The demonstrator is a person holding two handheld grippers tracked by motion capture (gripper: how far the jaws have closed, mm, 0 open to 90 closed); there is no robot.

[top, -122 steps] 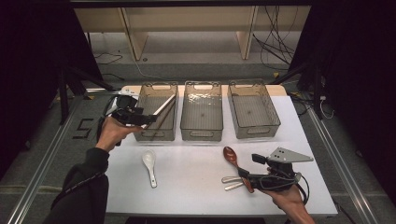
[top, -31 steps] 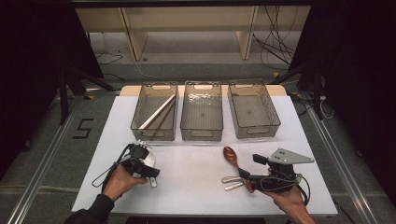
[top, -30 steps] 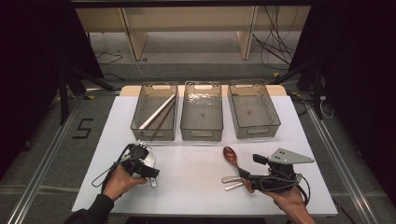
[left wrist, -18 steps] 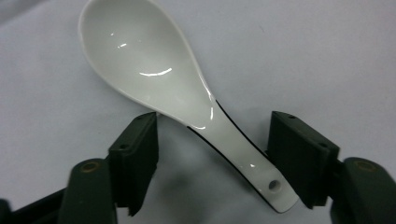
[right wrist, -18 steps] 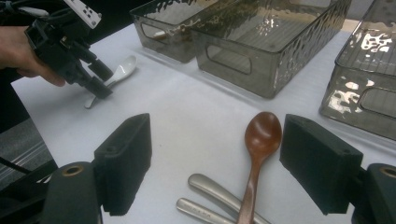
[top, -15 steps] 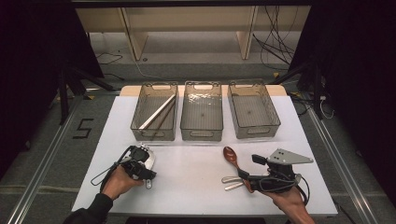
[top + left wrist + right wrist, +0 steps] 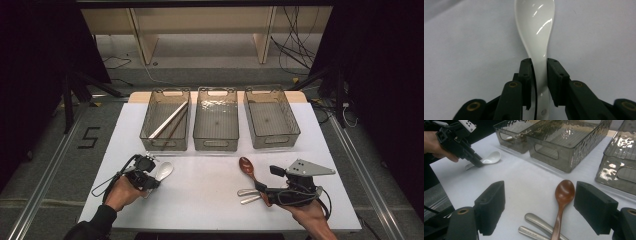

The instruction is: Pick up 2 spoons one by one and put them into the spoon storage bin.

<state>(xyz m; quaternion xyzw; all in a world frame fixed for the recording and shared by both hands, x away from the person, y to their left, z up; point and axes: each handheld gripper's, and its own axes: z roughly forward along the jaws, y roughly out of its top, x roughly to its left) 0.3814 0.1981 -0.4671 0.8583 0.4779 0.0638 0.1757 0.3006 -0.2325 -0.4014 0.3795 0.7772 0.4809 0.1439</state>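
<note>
White table [image 7: 210, 200] over grey floor; left gripper [image 7: 539, 62] low, jaws just closed onto white spoon [image 7: 536, 30]; right gripper [image 7: 539, 205] resting, agape.

I've brought my left gripper [image 7: 150, 176] down from the left bin to the desk's front-left, its jaws just closing onto the white spoon's [image 7: 164, 171] handle.
</note>
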